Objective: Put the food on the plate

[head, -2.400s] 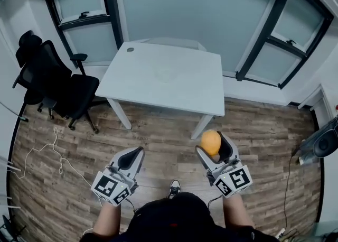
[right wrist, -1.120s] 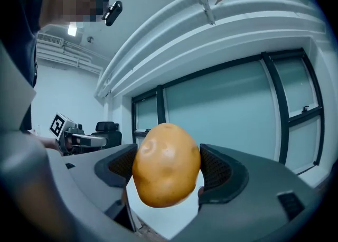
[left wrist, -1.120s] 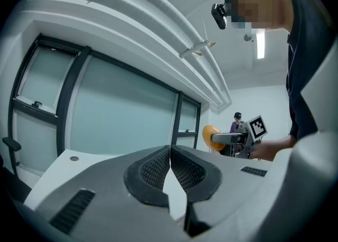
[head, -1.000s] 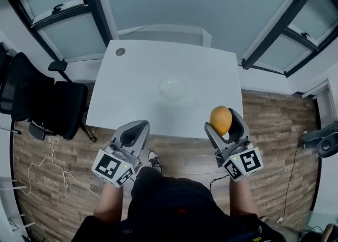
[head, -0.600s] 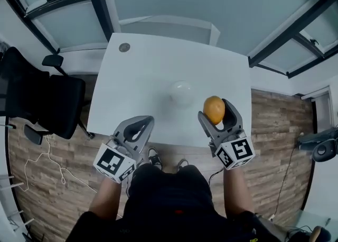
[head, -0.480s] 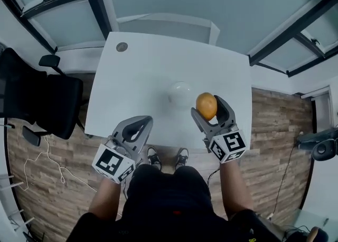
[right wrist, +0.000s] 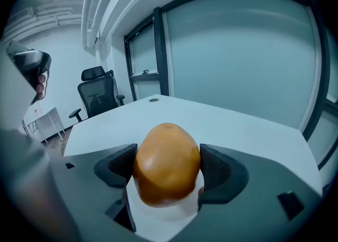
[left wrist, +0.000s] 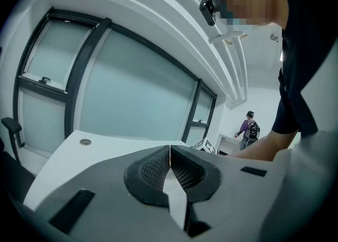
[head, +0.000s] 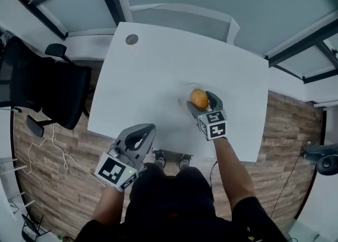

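An orange-brown round food item (head: 198, 99) (right wrist: 167, 164) sits clamped between the jaws of my right gripper (head: 202, 100) (right wrist: 168, 171), which is shut on it. The gripper hangs over the middle of the white table (head: 158, 72), right above a pale clear plate whose far rim (head: 191, 84) just peeks out; most of the plate is hidden. My left gripper (head: 147, 129) (left wrist: 170, 166) is shut with nothing in it, its pads touching, at the table's near edge.
A black office chair (head: 37, 85) stands left of the table. A round cable grommet (head: 131, 39) (left wrist: 84, 141) marks the far left corner. White cable (head: 50, 148) lies on the wood floor. Windows run behind the table. A person (left wrist: 248, 127) stands far off.
The view has closed in on the table. My right gripper carried the food forward and left, from the table's near edge to over the plate. The left gripper stayed shut.
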Demonstrator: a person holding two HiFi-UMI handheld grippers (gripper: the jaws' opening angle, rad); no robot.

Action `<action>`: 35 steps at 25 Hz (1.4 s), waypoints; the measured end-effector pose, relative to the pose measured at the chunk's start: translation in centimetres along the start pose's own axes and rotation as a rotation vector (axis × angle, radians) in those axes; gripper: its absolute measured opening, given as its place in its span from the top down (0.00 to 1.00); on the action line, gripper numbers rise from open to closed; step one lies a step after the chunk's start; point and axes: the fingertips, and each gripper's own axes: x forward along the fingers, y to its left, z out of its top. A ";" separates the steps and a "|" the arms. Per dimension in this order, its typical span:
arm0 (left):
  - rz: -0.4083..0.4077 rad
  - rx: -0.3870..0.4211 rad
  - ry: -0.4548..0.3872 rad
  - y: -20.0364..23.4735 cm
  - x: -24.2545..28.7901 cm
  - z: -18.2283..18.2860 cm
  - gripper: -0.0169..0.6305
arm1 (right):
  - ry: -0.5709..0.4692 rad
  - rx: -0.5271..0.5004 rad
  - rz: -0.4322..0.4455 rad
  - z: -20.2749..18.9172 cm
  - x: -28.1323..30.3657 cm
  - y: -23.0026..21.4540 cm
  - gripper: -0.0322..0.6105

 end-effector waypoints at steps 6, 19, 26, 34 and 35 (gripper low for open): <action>0.005 -0.040 0.020 0.4 1.3 -1.0 0.94 | 0.053 -0.050 0.001 -1.4 2.9 0.0 0.39; -0.001 -0.050 0.003 0.3 3.4 0.2 0.94 | 0.095 -0.043 0.022 -0.8 3.6 -0.4 0.36; 0.043 0.013 -0.056 2.1 2.8 4.1 0.94 | -0.239 -0.054 0.032 9.2 -5.6 0.9 0.35; 0.001 0.088 -0.118 -0.7 3.9 8.6 0.94 | -0.513 -0.035 -0.037 15.0 -19.9 -0.9 0.51; -0.010 0.098 -0.124 -1.5 4.1 9.1 0.94 | -0.537 -0.031 -0.060 15.3 -21.5 -1.5 0.54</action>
